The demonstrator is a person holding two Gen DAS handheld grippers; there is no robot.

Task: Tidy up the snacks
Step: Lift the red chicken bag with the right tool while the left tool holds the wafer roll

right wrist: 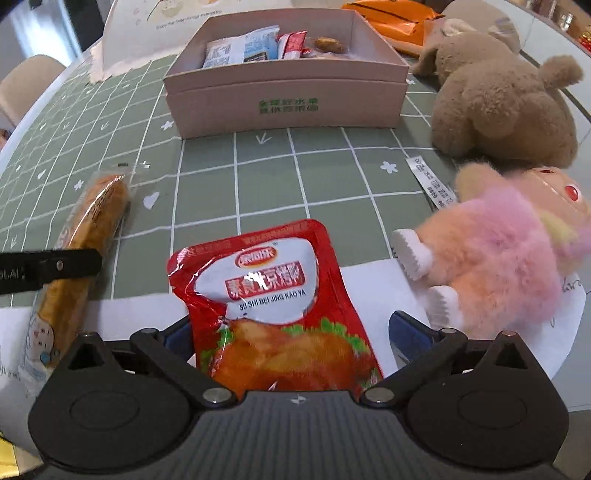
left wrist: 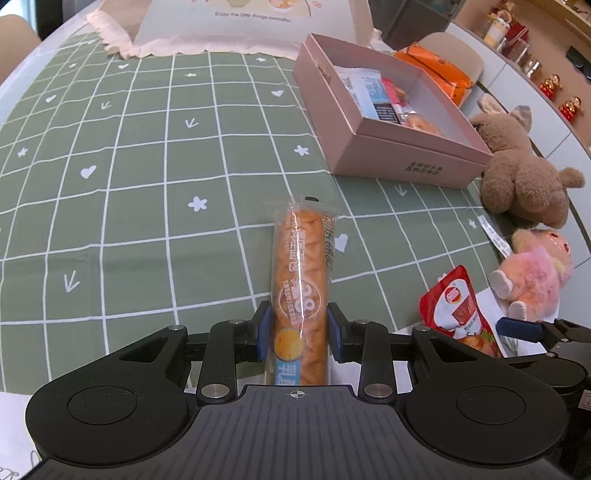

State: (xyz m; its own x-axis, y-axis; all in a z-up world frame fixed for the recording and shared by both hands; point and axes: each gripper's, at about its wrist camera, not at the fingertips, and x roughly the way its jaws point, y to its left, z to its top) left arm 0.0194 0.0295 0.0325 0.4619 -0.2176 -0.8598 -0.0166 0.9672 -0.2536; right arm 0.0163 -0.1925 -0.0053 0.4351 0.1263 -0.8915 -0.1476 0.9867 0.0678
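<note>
A long bread roll in a clear wrapper [left wrist: 299, 273] lies lengthwise on the green checked tablecloth. My left gripper [left wrist: 299, 332] is shut on its near end, one blue pad against each side. In the right wrist view the same roll [right wrist: 92, 229] sits at the left, with a left finger [right wrist: 55, 266] across it. A red foil pouch printed with roast duck [right wrist: 273, 288] lies flat between the wide-open jaws of my right gripper [right wrist: 291, 336], whose pads stand apart from it. The pouch [left wrist: 458, 306] also shows at the lower right of the left wrist view.
A pink cardboard box [right wrist: 284, 103] holding several small snack packs stands further back. A brown teddy [right wrist: 495, 99] and a pink plush toy [right wrist: 498, 258] crowd the right side. Orange packs [right wrist: 391, 14] lie behind the box. White paper [right wrist: 369, 288] lies under the pouch.
</note>
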